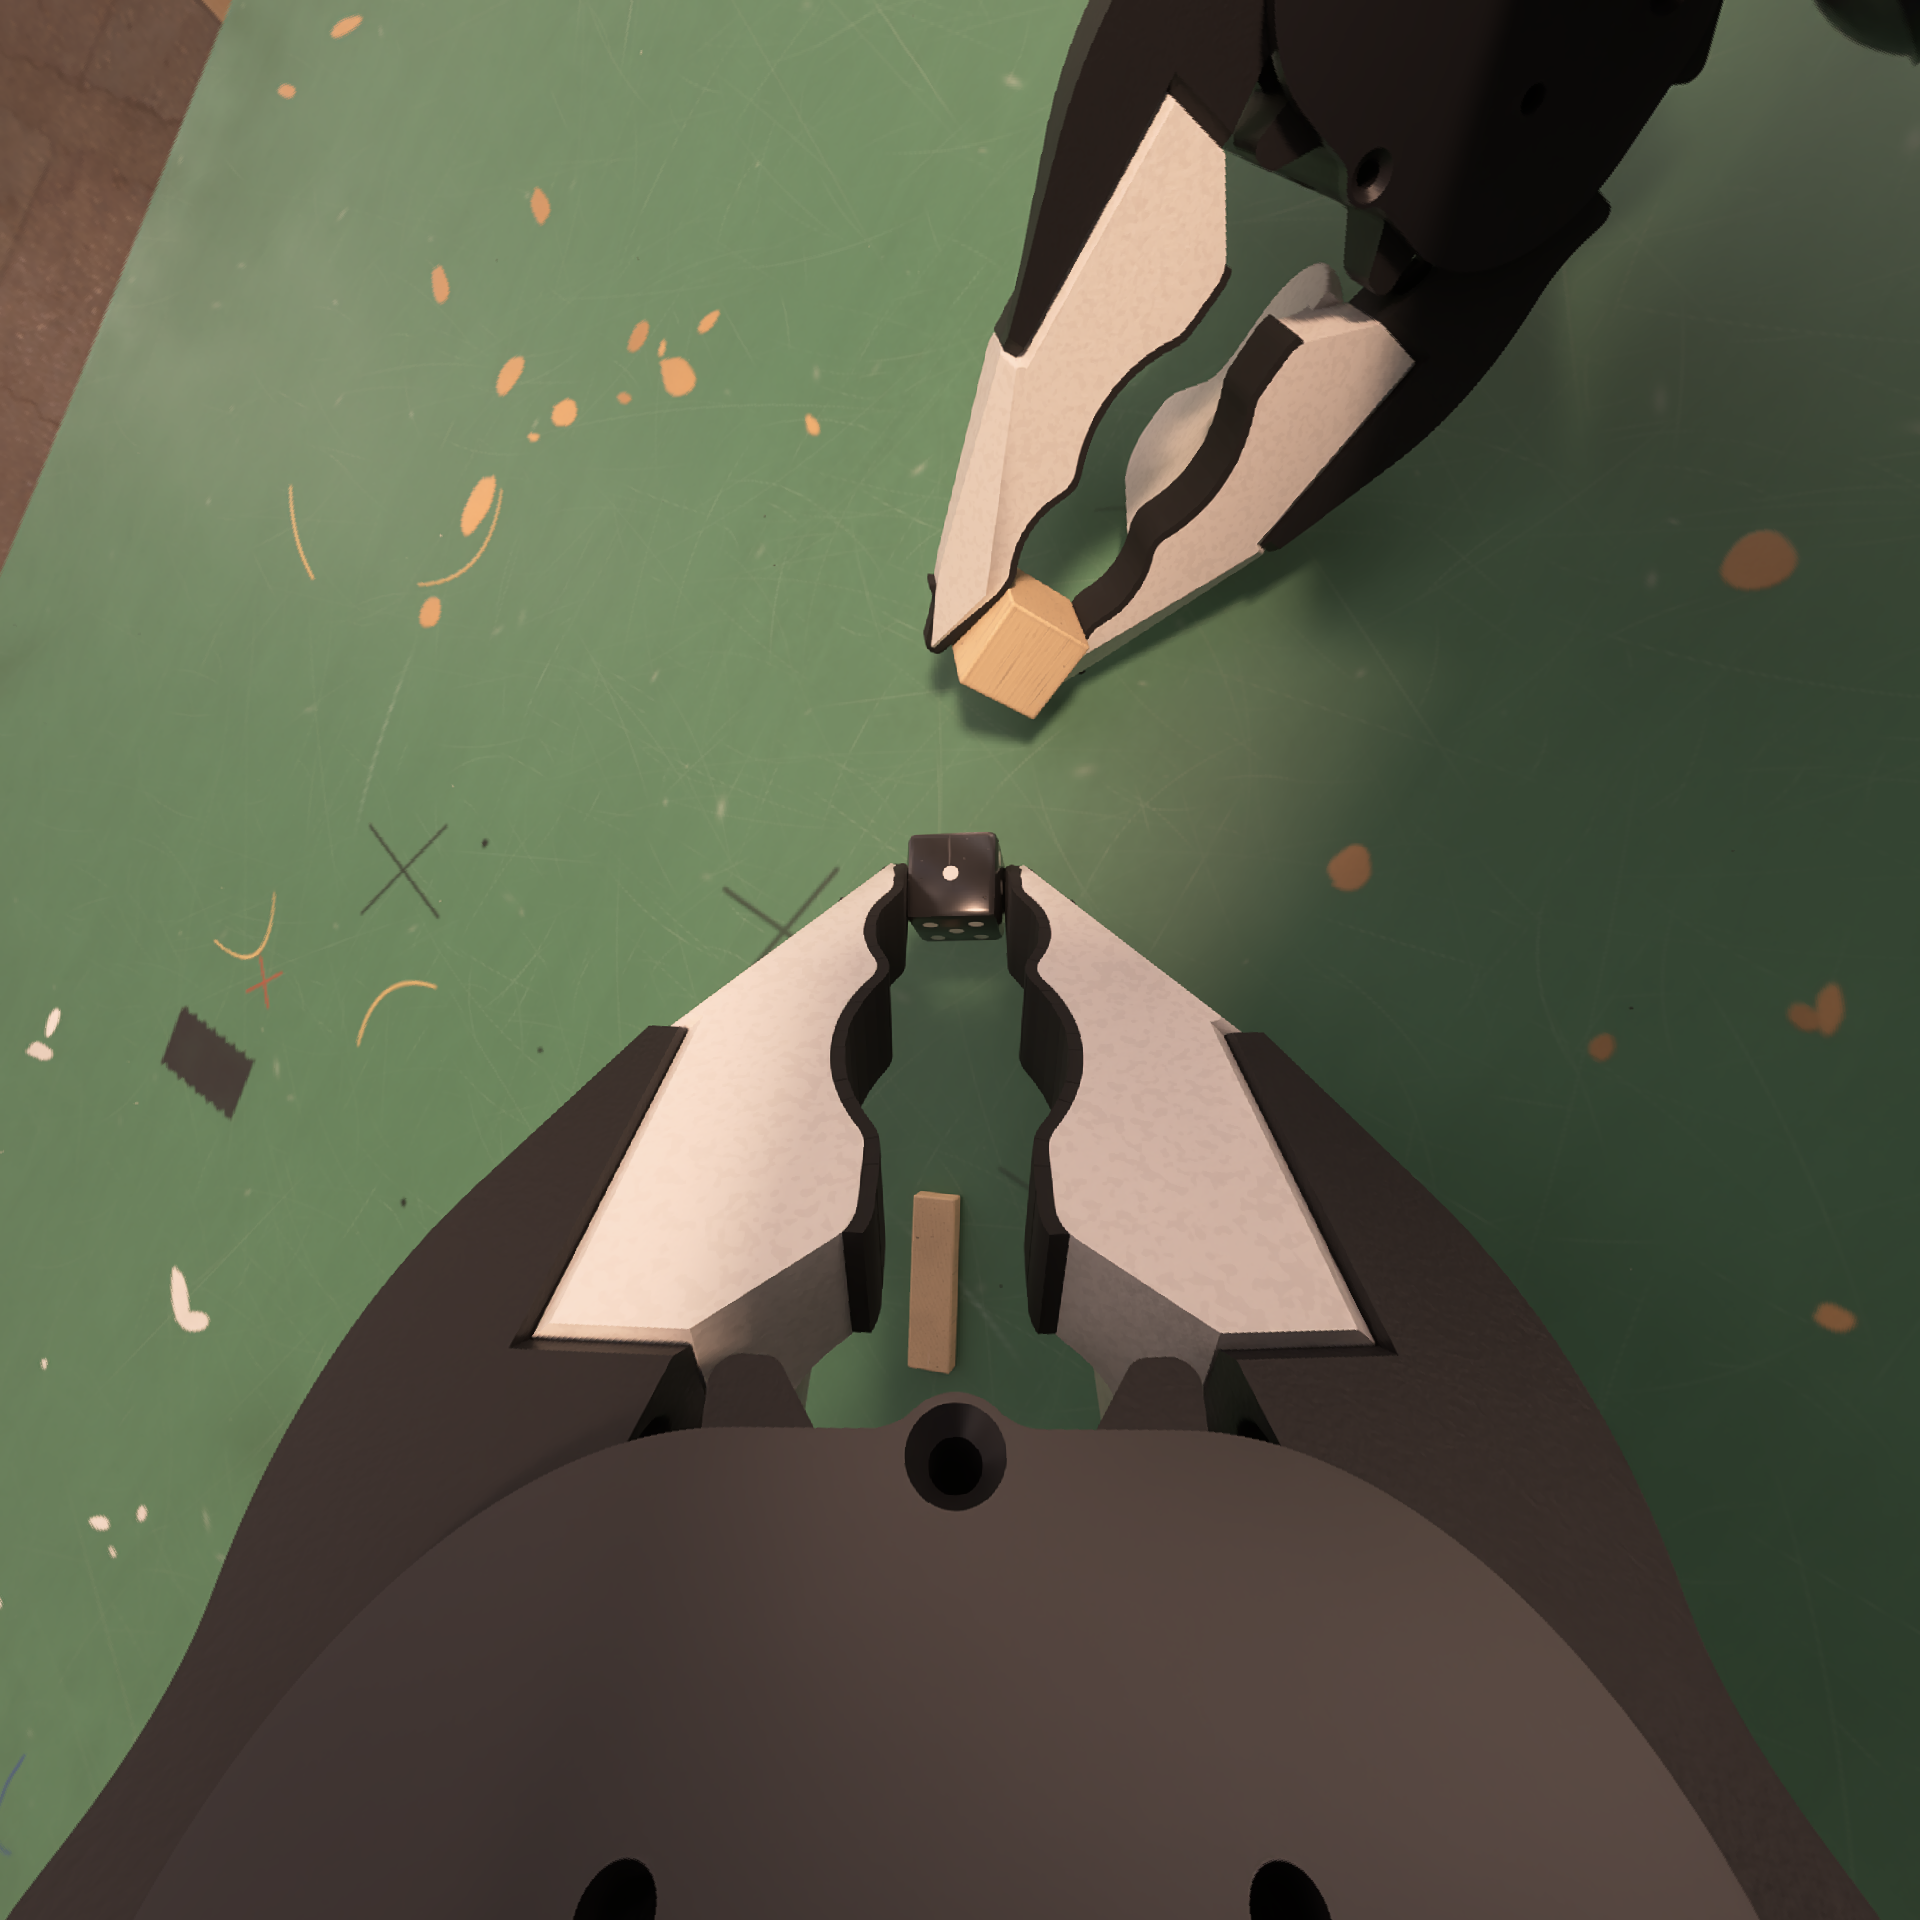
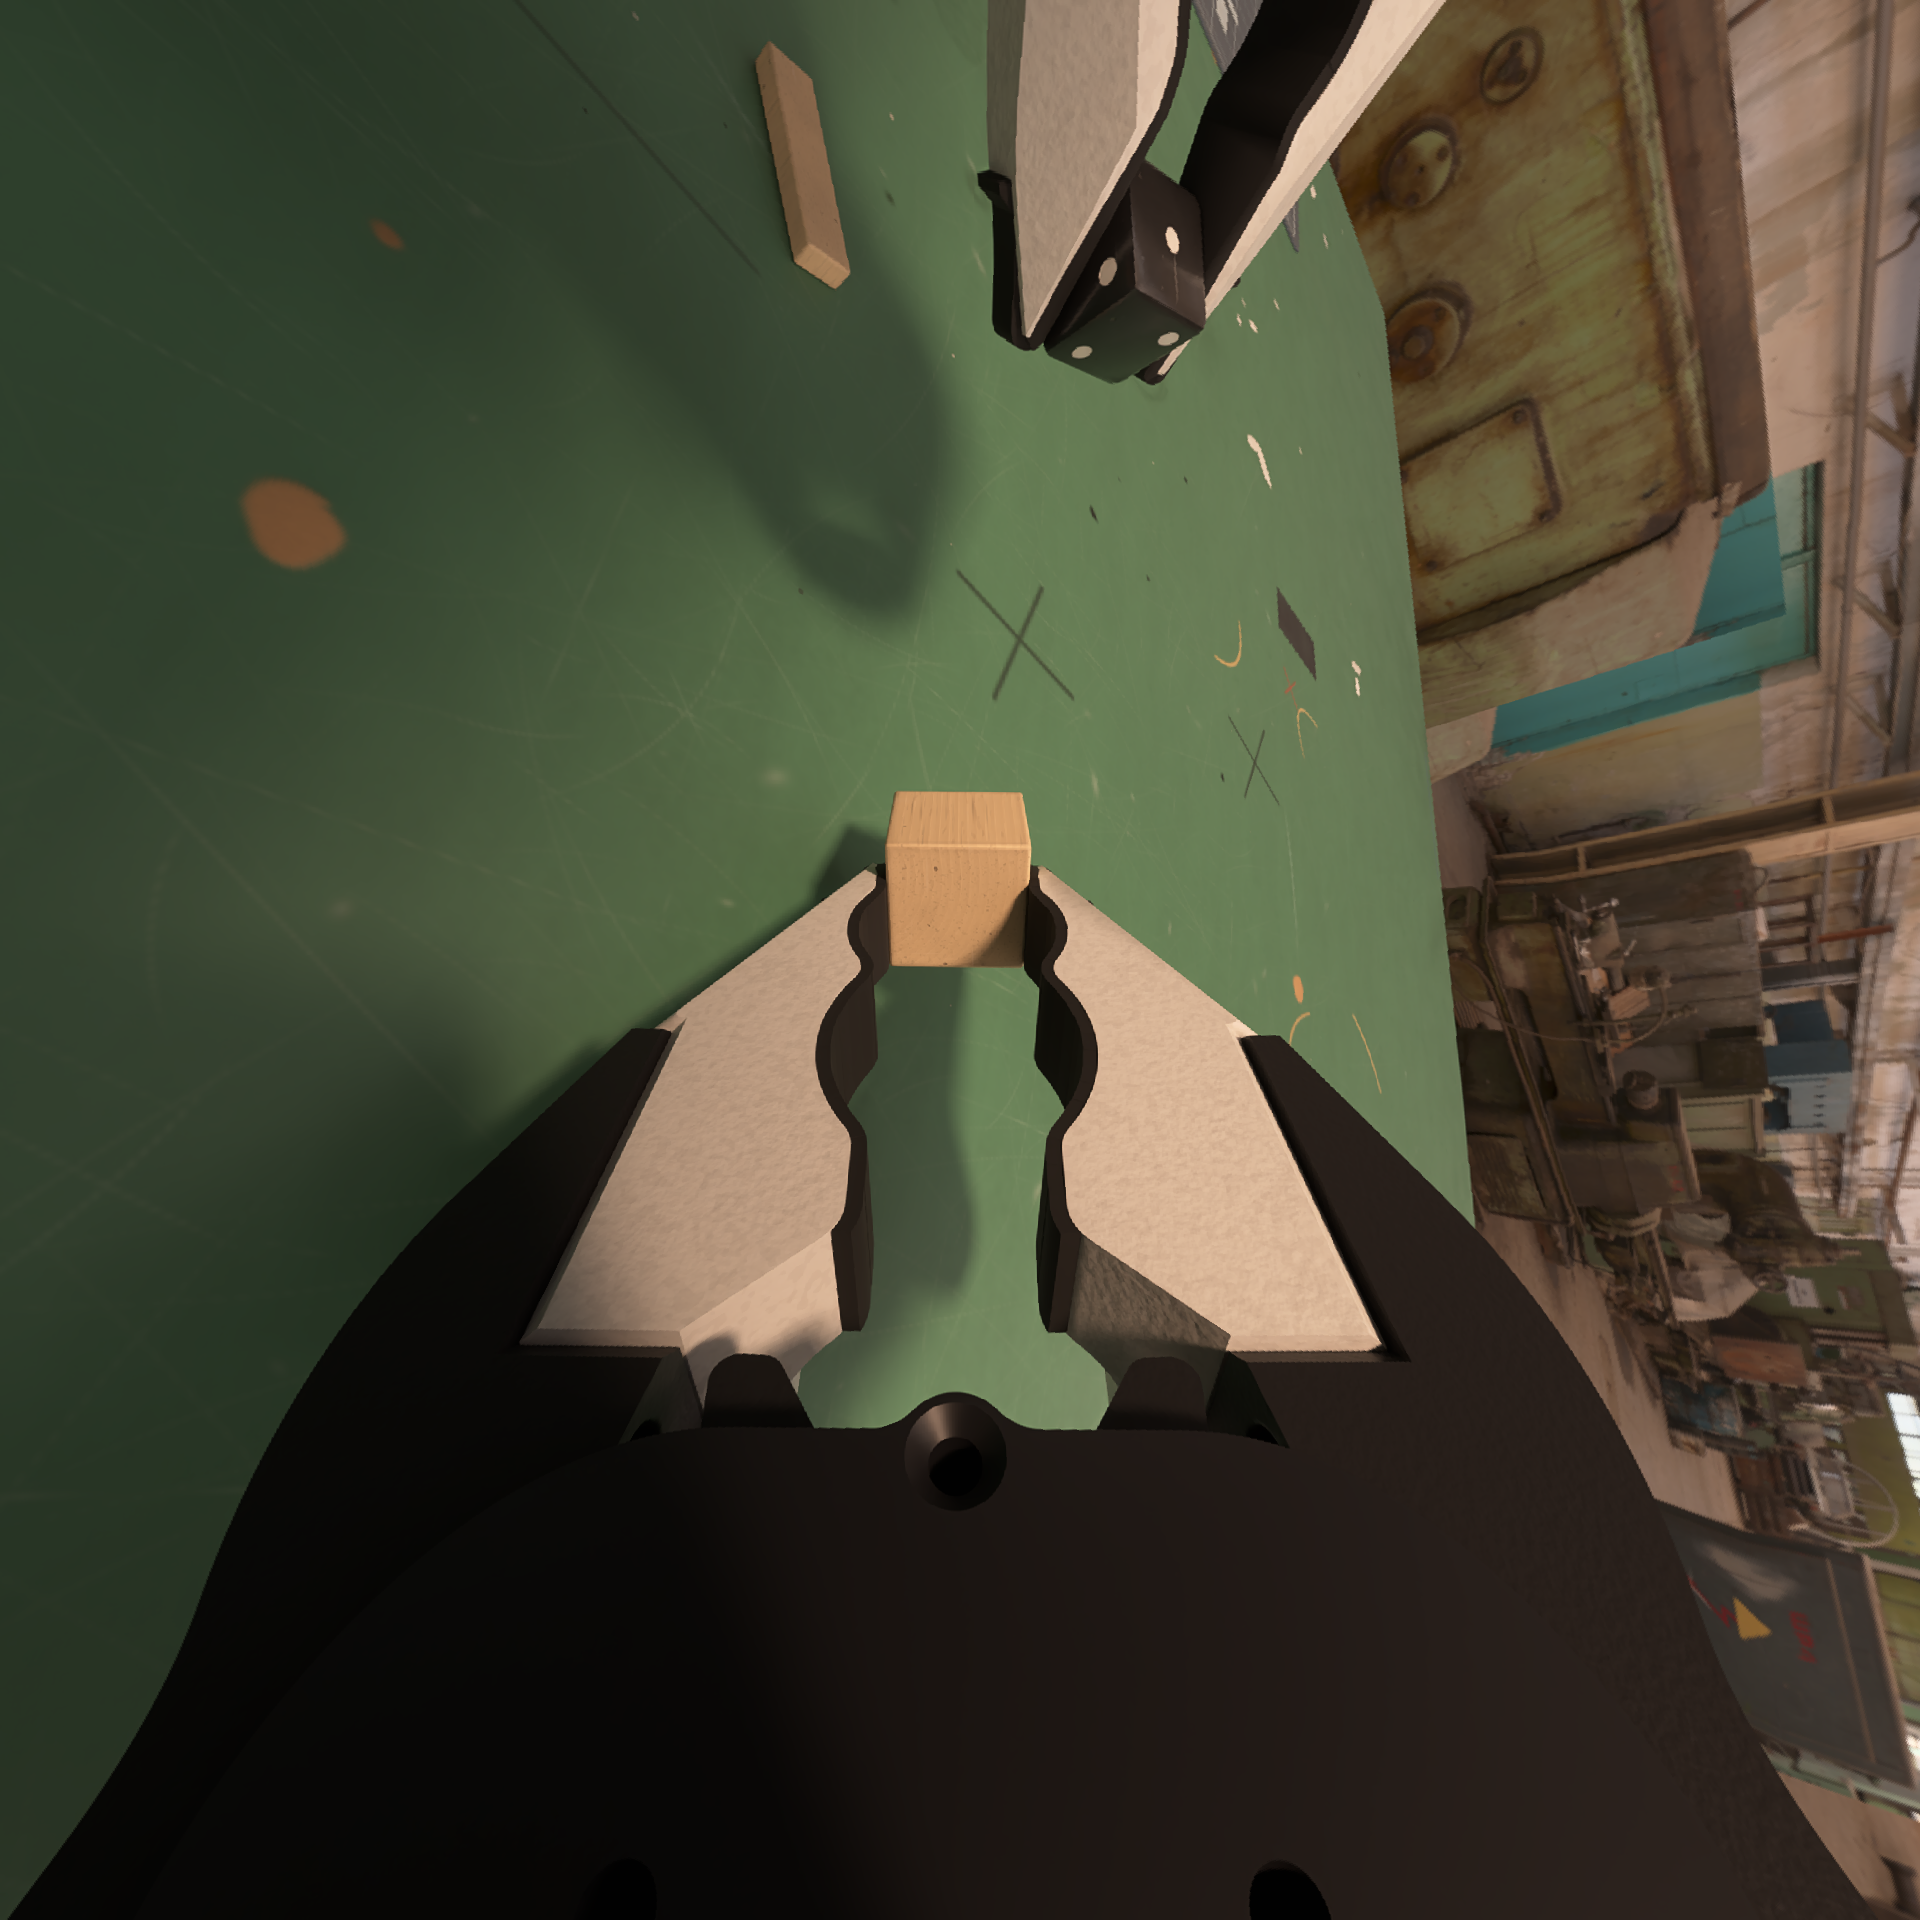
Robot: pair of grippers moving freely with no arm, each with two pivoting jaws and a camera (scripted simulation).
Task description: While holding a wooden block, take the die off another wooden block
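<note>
My left gripper (image 1: 954, 891) is shut on a black die (image 1: 953, 883) with white pips and holds it above the green table. A flat, long wooden block (image 1: 933, 1280) lies on the table below, seen between my left fingers. My right gripper (image 2: 956, 883) is shut on a pale wooden cube (image 2: 958, 878). In the left wrist view the right gripper (image 1: 1023, 639) with the cube (image 1: 1020, 649) is up and to the right of the die. In the right wrist view the left gripper (image 2: 1117, 322) holds the die (image 2: 1138, 281), with the flat block (image 2: 802, 166) to its left.
The green table (image 1: 623, 727) bears orange paint spots, pencil crosses and a small black patch (image 1: 208, 1062). Its edge runs down the right of the right wrist view (image 2: 1423, 831), with workshop machinery beyond. Brown floor (image 1: 62, 208) shows past the table's far left edge.
</note>
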